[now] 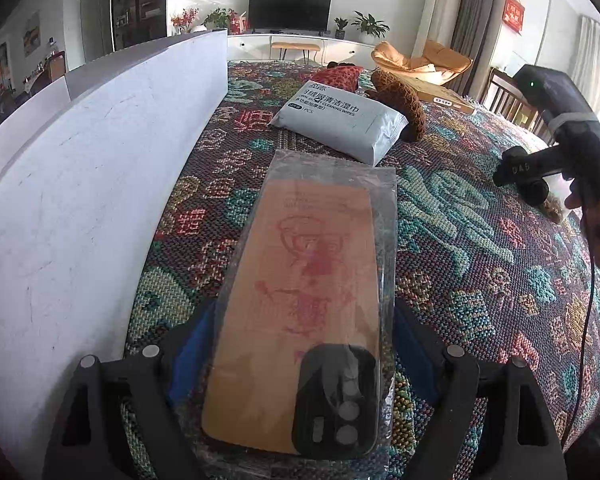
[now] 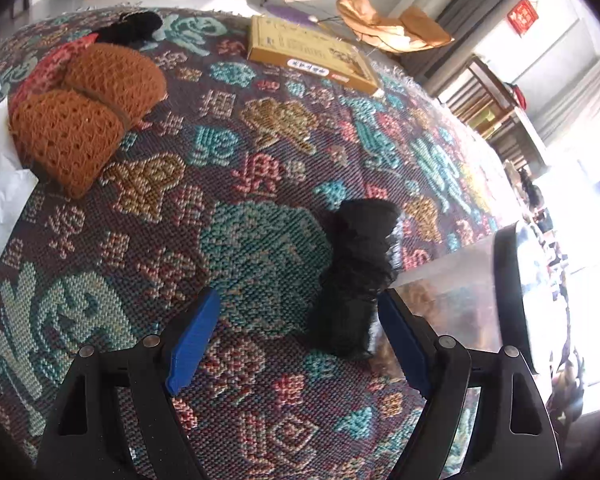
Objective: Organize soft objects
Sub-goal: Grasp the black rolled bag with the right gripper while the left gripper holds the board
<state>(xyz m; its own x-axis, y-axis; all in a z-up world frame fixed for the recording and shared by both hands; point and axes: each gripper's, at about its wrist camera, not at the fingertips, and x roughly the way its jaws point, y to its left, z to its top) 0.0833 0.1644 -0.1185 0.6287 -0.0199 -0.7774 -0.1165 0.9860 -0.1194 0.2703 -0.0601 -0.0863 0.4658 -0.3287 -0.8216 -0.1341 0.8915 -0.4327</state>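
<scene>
Here the left gripper (image 1: 304,344) points down over the patterned bedspread (image 1: 460,248) with a phone case in a clear sleeve (image 1: 300,300) lying between its blue pads; whether the pads press on it cannot be told. Beyond the sleeve lies a grey pack of cleaning wipes (image 1: 336,120), then a brown crocheted piece (image 1: 404,100) touching it. The right gripper (image 2: 296,336) stands open above the cloth, a black soft bundle (image 2: 360,272) just beside its right pad (image 2: 400,344), not clasped. Farther off sit the orange crocheted pieces (image 2: 88,116) and a flat yellow box (image 2: 312,52).
</scene>
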